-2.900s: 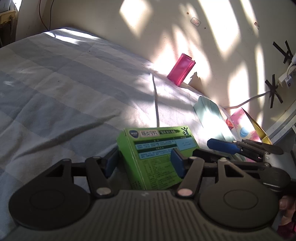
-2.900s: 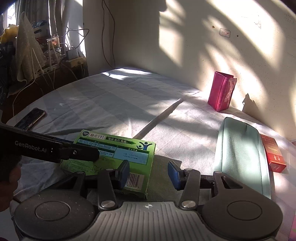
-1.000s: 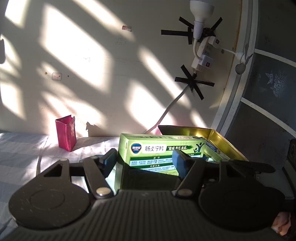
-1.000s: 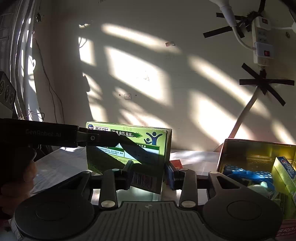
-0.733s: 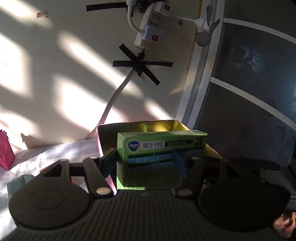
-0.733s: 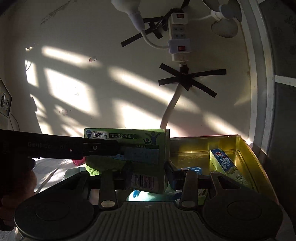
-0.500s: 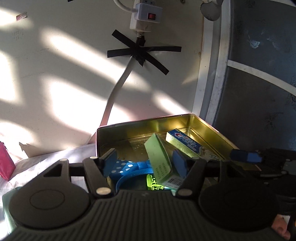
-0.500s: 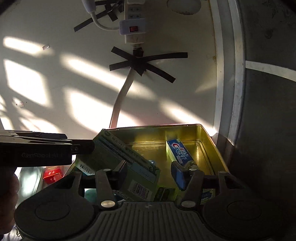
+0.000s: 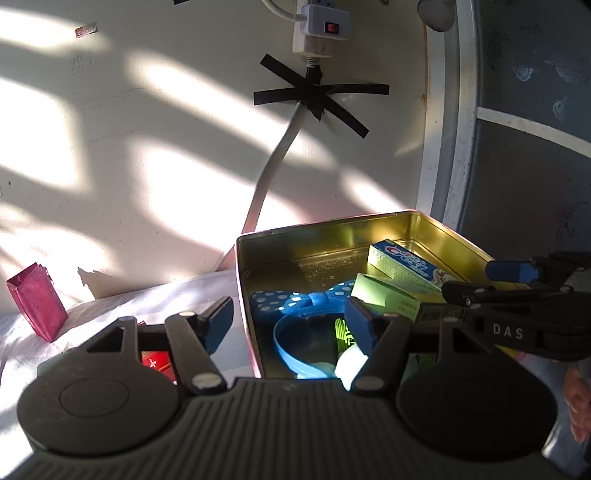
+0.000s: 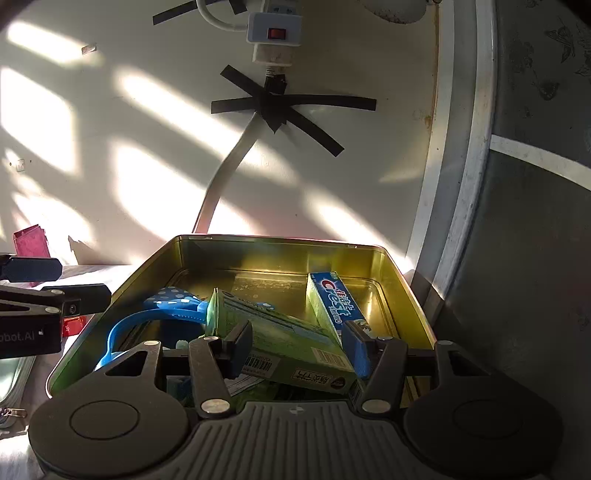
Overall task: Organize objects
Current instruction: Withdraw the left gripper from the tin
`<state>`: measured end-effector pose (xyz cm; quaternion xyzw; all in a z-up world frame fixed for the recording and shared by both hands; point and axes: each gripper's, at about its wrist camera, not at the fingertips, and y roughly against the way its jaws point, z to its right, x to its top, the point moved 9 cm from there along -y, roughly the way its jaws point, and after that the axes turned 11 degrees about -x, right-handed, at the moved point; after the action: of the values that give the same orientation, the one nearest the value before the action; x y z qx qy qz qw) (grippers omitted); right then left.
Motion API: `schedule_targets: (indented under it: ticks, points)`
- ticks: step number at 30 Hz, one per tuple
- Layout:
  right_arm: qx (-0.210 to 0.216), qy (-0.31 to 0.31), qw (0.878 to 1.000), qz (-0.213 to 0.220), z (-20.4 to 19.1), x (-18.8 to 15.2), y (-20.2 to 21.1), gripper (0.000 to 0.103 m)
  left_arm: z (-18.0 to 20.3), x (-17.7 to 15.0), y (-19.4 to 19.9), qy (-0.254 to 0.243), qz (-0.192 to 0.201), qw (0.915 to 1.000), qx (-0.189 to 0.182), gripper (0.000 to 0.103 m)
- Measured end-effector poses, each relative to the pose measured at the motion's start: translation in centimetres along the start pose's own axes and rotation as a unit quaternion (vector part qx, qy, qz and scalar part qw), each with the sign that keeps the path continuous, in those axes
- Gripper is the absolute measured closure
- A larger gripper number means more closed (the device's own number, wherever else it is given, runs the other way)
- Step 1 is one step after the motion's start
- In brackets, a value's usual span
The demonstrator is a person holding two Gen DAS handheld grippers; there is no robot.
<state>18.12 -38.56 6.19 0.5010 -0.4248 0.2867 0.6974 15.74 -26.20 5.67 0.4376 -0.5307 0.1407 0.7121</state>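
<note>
The green medicine box [image 10: 280, 343] lies tilted inside the gold tin [image 10: 280, 249], resting on a blue dotted headband [image 10: 166, 302] beside a Crest toothpaste box [image 10: 336, 299]. My right gripper [image 10: 299, 345] is open, its fingers on either side of the green box without pressing it. My left gripper [image 9: 288, 321] is open and empty, straddling the tin's left wall [image 9: 245, 295]. In the left wrist view the green box [image 9: 384, 297], the headband [image 9: 295, 306] and the toothpaste box [image 9: 402, 266] show in the tin.
A magenta box [image 9: 37, 301] stands by the wall on the white bedding. A red box [image 9: 159, 363] lies left of the tin. A power strip [image 10: 273, 31] and taped cable hang on the wall. A grey door frame [image 10: 458, 147] is on the right.
Both grippers carried the green box from the bed over to the tin. It now lies in the tin and both grippers have opened; the left has shifted left to the tin's wall.
</note>
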Motion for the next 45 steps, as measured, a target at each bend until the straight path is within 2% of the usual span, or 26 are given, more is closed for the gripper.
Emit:
schedule_targets:
  ticks: [10, 17, 35, 37, 41, 45]
  points:
    - [-0.003, 0.039, 0.999, 0.024, -2.5, 0.9, 2.9, 0.053, -3.8, -2.6, 4.0, 0.038, 0.004, 0.9993, 0.003, 0.034]
    - [0.003, 0.071, 0.997, 0.040, -5.6, 1.6, 4.9, 0.053, -7.7, -4.6, 7.2, 0.062, 0.014, 0.9976, 0.027, 0.033]
    - [0.035, 0.149, 0.985, 0.075, -15.1, 2.5, 9.2, 0.053, -18.0, -9.9, 12.5, 0.160, 0.016, 0.9833, 0.085, 0.032]
    - [0.051, 0.148, 0.985, 0.078, -16.1, 2.4, 9.9, 0.053, -18.9, -10.5, 12.9, 0.165, 0.013, 0.9814, 0.097, 0.032]
    - [0.116, 0.147, 0.979, 0.083, -18.8, 1.5, 12.1, 0.052, -20.7, -11.9, 13.5, 0.174, 0.003, 0.9776, 0.118, 0.032]
    - [0.177, 0.161, 0.969, 0.060, -22.2, -1.3, 13.5, 0.049, -22.2, -13.1, 14.0, 0.187, -0.006, 0.9733, 0.133, 0.032]
